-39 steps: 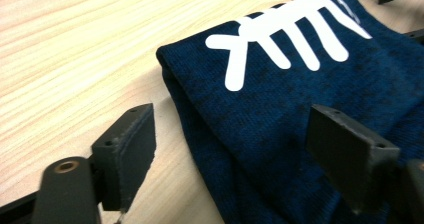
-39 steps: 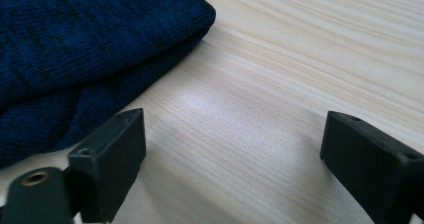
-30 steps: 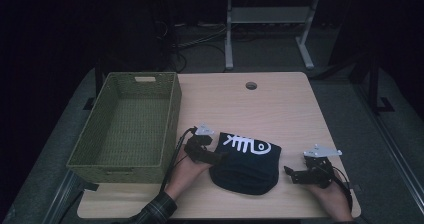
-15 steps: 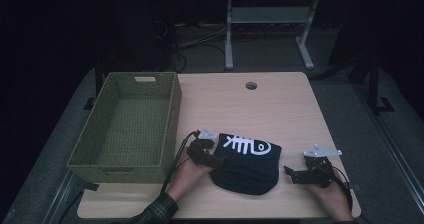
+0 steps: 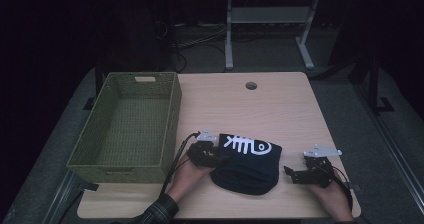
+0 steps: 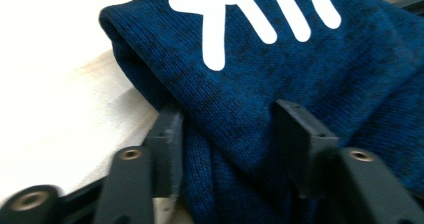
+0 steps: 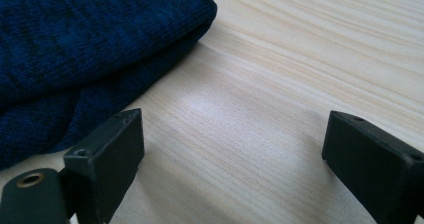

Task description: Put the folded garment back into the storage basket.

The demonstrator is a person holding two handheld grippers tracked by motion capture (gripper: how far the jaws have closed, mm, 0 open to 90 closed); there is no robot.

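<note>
From above, the whole wooden table is laid out: a woven green basket sits along its left side, and a folded dark blue knit garment with a white fish-skeleton print lies at the near edge, just right of the basket. The left gripper is pushed up against the garment's left end, and the right gripper rests on the wood near its right end, not touching it. From this height the jaws of both are small and dark, so their spacing is hard to read. The person's hands and a plaid sleeve are cut off by the bottom edge, and the room beyond the table is almost black.

The left gripper view closes in on what the high view cannot give: the left gripper has its two black jaws either side of a thick fold of the garment. The jaws have just been closing, they stand about halfway in and both pads press into the knit. The print runs off the top edge.

In the right gripper view, the right gripper stands wide open over bare wood with nothing between its jaws. The garment lies off to the left, its nearest edge just beside the left jaw; whether cloth and jaw touch there I cannot tell.
</note>
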